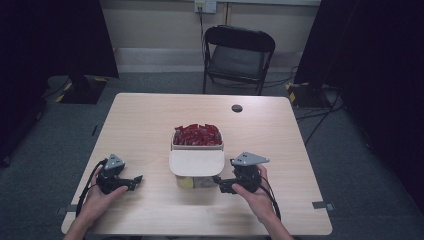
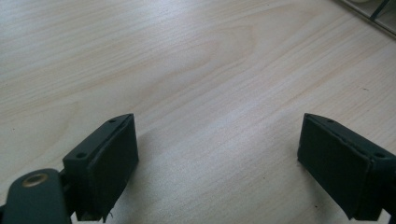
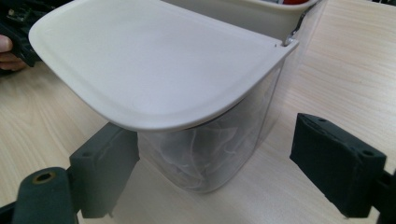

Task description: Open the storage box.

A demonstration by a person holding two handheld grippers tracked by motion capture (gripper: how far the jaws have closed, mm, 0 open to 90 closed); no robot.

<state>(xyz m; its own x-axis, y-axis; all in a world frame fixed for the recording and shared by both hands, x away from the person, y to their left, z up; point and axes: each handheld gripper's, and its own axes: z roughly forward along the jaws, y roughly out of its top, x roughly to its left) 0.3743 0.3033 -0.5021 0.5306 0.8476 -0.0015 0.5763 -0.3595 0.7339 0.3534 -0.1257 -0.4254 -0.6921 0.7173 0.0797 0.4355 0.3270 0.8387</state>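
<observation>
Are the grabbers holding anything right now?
No, nothing. The left hand-held gripper is open over bare table. The right hand-held gripper is open beside the clear bin, not gripping it.

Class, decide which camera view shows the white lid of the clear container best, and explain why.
The right gripper view: the white lid looms close, its rim and hinge corner plain. The high view shows it small from above. The left gripper view catches just a sliver of the container at its top right corner.
</observation>
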